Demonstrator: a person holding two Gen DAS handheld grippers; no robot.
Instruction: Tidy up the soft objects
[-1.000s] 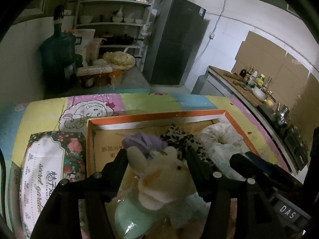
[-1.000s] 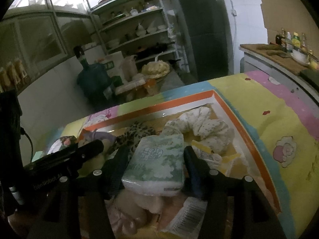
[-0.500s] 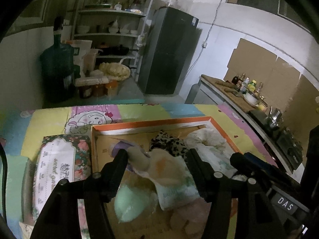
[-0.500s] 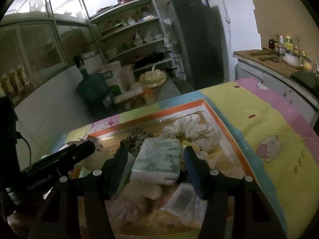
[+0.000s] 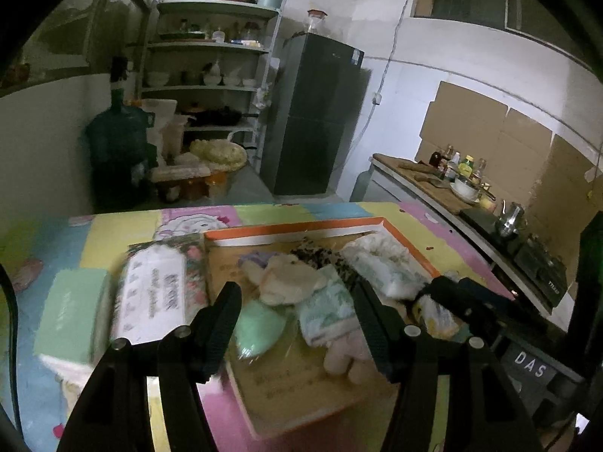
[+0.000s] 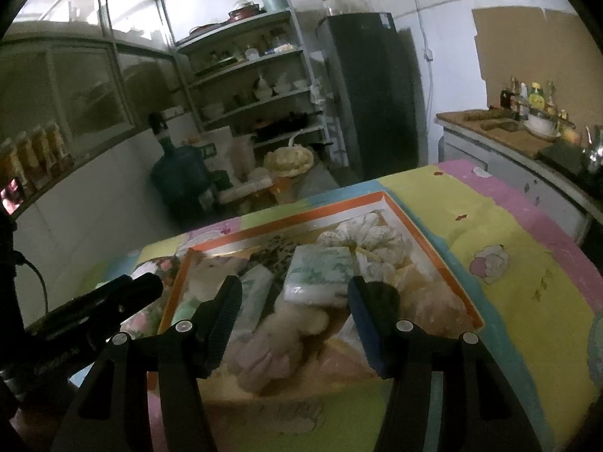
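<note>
Right now you are holding the left gripper point(image 5: 296, 310) and right gripper point(image 6: 292, 307) spread and empty above the box point(image 6: 433, 252), where the plush toy point(image 5: 290, 277) and tissue pack point(image 6: 320, 271) are lying piled. Crowding both grippers together is risking a collision, or nudging that loose heap over the rim.

We look down along each gripper's fingers from close above the table, both views facing the shelves point(image 5: 211, 86) and fridge point(image 6: 377, 90), sharing the orange-rimmed box point(image 5: 410, 241).
</note>
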